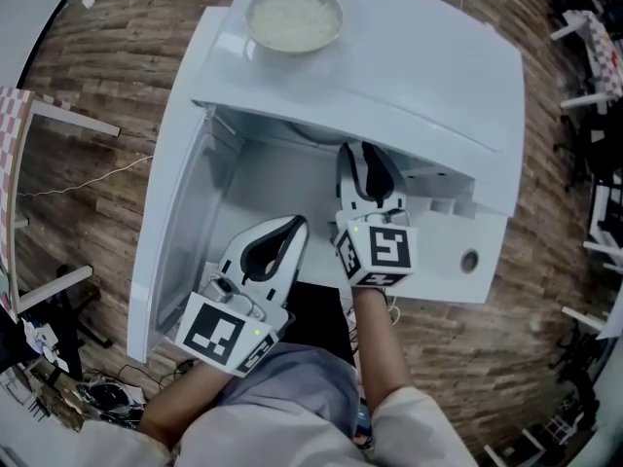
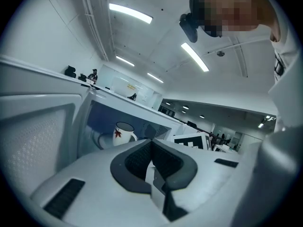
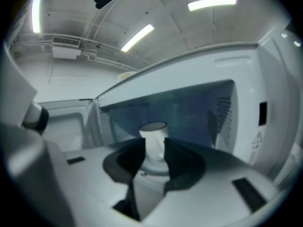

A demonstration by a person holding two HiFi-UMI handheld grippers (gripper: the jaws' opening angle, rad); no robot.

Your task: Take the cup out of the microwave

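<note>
Two steps are looking done: the door [image 1: 180,222] of the microwave [image 1: 419,56] is standing open, and the right gripper [image 1: 368,163] is reaching into the microwave with its jaws apart. The cup [image 3: 154,138] is sitting inside the microwave, framed between those jaws but seemingly not yet clamped. The left gripper [image 1: 287,230] is hovering in front of the microwave, jaws together on nothing, so gripping and lifting out are remaining.

Figure: Cool, even light falls from ceiling strip lamps [image 2: 131,13], leaving the white microwave [image 1: 409,56] top bright with mild glare. Its cavity [image 3: 180,112] is dim and bluish. The 2 gripper views show strong fisheye curvature and black vignetted corners. The right gripper view is softly blurred, and the head view bows at its edges.
</note>
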